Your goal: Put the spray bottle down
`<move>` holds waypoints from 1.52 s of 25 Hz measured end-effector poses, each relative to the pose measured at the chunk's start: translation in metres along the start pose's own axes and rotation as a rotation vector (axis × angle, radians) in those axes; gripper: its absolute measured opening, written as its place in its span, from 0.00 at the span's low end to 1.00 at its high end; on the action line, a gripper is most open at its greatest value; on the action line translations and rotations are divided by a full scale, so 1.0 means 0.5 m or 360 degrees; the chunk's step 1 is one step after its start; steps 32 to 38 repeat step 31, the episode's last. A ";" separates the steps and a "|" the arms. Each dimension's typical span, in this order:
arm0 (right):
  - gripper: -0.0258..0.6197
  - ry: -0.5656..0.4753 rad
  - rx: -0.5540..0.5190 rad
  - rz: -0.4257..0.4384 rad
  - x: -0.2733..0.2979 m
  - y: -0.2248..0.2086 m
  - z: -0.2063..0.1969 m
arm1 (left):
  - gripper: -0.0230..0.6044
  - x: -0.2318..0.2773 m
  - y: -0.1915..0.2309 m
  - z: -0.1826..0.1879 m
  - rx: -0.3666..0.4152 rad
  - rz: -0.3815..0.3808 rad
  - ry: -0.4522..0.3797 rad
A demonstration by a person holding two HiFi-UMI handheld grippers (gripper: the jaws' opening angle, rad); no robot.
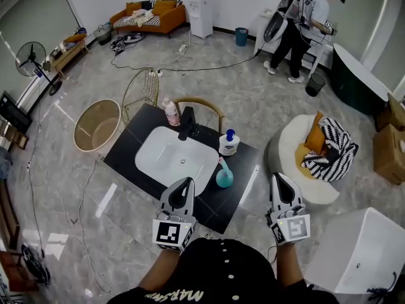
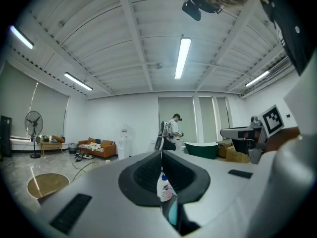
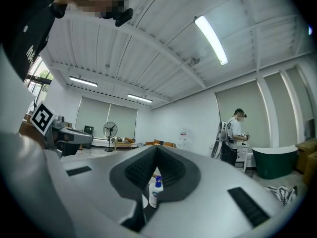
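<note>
While both grippers were held low in the head view, the black counter (image 1: 135, 145) with its white sink (image 1: 166, 162) lay above them at the centre of the frame. At the lower left of centre, the left gripper (image 1: 188, 182) pointed up the frame over the counter's near edge, close to the sink's lower right rim. Its own view showed the left gripper (image 2: 161, 153) with its jaws brought together at the tips and nothing clamped between them.

Just right of that gripper's tip in the head view, and apart from it, the spray bottle (image 1: 224, 177) stood upright on the counter: a teal, rounded body with a pink top, beside the sink's right rim. In the left gripper view the spray bottle (image 2: 172, 214) appeared as a teal sliver low in the slot under the closed tips, beyond the jaws rather than in them. A white bottle (image 1: 229, 144) with a blue cap stood just above it in the head view, further back on the counter, and showed in the same slot (image 2: 162, 188).

Further right, the right gripper (image 1: 278, 178) was off the counter's right corner, over the floor, well apart from the spray bottle. Its jaws were likewise closed on nothing, meeting at the tips (image 3: 156, 148), and only the white bottle (image 3: 154, 192) was seen beyond them.
</note>
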State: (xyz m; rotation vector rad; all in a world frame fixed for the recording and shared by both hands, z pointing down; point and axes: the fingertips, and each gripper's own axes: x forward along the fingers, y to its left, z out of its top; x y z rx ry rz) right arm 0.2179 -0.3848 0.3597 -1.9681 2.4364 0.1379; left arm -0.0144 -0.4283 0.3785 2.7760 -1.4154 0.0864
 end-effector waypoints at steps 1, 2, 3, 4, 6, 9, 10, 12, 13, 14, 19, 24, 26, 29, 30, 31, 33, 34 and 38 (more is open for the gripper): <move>0.03 -0.0005 -0.0002 0.0007 0.001 0.003 0.004 | 0.06 -0.002 0.002 0.003 -0.0002 0.0004 -0.0005; 0.03 -0.0008 -0.0004 0.0016 0.003 0.006 0.008 | 0.06 -0.004 0.005 0.006 -0.0002 0.0008 -0.0009; 0.03 -0.0008 -0.0006 0.0025 0.004 0.010 0.010 | 0.06 -0.007 0.006 0.007 -0.0001 0.0011 -0.0013; 0.03 -0.0007 -0.0009 0.0034 0.005 0.014 0.012 | 0.06 -0.009 0.008 0.007 0.0000 0.0013 -0.0015; 0.03 0.0001 -0.0009 0.0046 0.006 0.018 0.012 | 0.06 -0.013 0.011 0.008 -0.0001 0.0020 -0.0015; 0.03 -0.0002 -0.0007 0.0054 0.008 0.023 0.013 | 0.06 -0.018 0.018 0.014 -0.0008 0.0038 -0.0012; 0.03 -0.0004 -0.0009 0.0056 0.010 0.024 0.014 | 0.06 -0.019 0.020 0.014 -0.0002 0.0043 -0.0016; 0.03 -0.0001 -0.0013 0.0064 0.013 0.028 0.013 | 0.06 -0.021 0.025 0.014 0.0012 0.0048 -0.0024; 0.03 0.0001 -0.0014 0.0068 0.014 0.031 0.011 | 0.06 -0.022 0.027 0.014 0.0015 0.0052 -0.0026; 0.03 0.0002 -0.0014 0.0072 0.015 0.033 0.009 | 0.06 -0.023 0.029 0.013 0.0016 0.0055 -0.0026; 0.03 0.0011 0.0000 0.0083 0.016 0.042 -0.001 | 0.06 -0.029 0.031 0.005 0.0012 0.0062 -0.0023; 0.03 0.0018 -0.0083 0.0089 0.016 0.052 0.004 | 0.06 -0.034 0.028 0.009 0.0004 0.0059 -0.0033; 0.03 0.0022 -0.0078 0.0093 0.018 0.054 0.000 | 0.06 -0.034 0.028 0.006 0.0003 0.0059 -0.0031; 0.03 0.0024 -0.0074 0.0101 0.021 0.055 -0.002 | 0.06 -0.033 0.028 0.005 0.0003 0.0061 -0.0028; 0.03 0.0023 -0.0072 0.0103 0.022 0.055 -0.002 | 0.06 -0.033 0.028 0.005 0.0003 0.0062 -0.0027; 0.03 0.0023 -0.0069 0.0105 0.023 0.056 -0.003 | 0.06 -0.032 0.028 0.004 0.0002 0.0063 -0.0025; 0.03 0.0023 -0.0069 0.0105 0.023 0.056 -0.003 | 0.06 -0.032 0.028 0.004 0.0002 0.0063 -0.0025; 0.03 0.0023 -0.0069 0.0105 0.023 0.056 -0.003 | 0.06 -0.032 0.028 0.004 0.0002 0.0063 -0.0025; 0.03 0.0023 -0.0069 0.0105 0.023 0.056 -0.003 | 0.06 -0.032 0.028 0.004 0.0002 0.0063 -0.0025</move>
